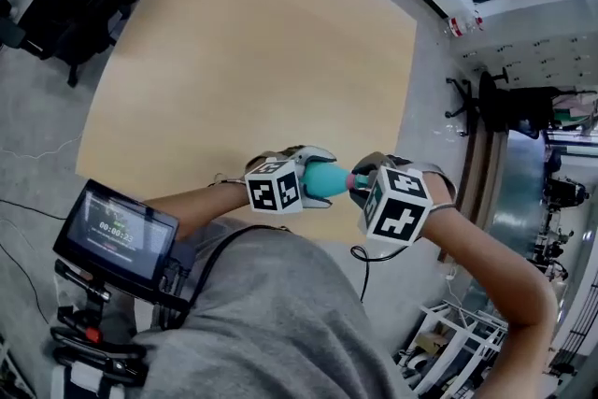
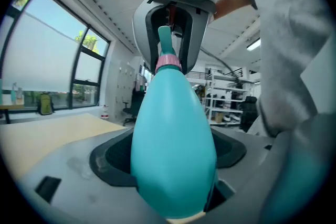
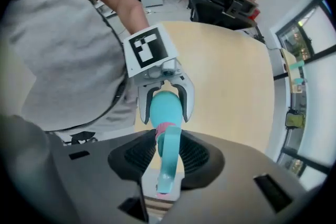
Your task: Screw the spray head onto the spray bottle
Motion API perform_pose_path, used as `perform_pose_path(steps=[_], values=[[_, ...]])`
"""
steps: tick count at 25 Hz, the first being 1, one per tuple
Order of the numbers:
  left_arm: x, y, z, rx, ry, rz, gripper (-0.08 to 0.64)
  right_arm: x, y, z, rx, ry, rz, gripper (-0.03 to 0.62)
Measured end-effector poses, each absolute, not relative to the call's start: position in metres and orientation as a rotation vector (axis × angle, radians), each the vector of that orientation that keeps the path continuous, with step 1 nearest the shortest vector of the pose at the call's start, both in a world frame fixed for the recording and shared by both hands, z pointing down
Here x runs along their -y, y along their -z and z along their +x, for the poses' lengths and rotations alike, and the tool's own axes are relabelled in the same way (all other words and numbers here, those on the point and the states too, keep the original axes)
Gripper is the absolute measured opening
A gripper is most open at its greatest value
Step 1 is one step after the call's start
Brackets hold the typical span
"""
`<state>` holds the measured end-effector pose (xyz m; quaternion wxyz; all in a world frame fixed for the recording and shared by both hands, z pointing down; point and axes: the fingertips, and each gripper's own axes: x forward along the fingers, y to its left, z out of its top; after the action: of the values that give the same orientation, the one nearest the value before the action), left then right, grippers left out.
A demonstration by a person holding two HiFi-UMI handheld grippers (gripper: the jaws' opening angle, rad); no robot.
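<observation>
L gripper [image 1: 322, 180] clamped wide on bottle [image 2: 173, 155]; R gripper [image 1: 366, 184] pinching spray head [image 3: 169, 160] (pink collar [image 3: 164, 128] at neck), end-to-end for twisting.

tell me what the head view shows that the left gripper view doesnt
Only the head view: the marker cube on the left gripper, and a small screen at the person's left.

Only the left gripper view: the spray head standing between the jaws of the right gripper, and the windows.

Both: the teal spray bottle held level between the two grippers, the tan table and the grey shirt.
</observation>
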<state>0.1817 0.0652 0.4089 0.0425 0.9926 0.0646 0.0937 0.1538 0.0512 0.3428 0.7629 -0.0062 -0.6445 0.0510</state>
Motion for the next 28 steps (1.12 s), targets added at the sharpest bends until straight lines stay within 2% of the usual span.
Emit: perform_pose_path(steps=[7,16,21,28], values=[[-0.031,-0.531,0.177,0.213,-0.415,3.124,0.390,-0.029,-0.460,0.150,1.393,-0.212,0.165,0.132],[-0.019,-0.551,0.164,0.430,-0.432,3.155,0.390,-0.026,-0.478,0.126,1.475,-0.561,0.509,0.133],[-0.012,-0.547,0.167,0.446,-0.412,3.056,0.390,-0.016,-0.472,0.114,1.474,-0.509,0.538,0.133],[-0.030,-0.564,0.188,0.250,-0.584,2.969,0.390,-0.027,-0.484,0.125,1.441,-0.453,0.445,0.139]])
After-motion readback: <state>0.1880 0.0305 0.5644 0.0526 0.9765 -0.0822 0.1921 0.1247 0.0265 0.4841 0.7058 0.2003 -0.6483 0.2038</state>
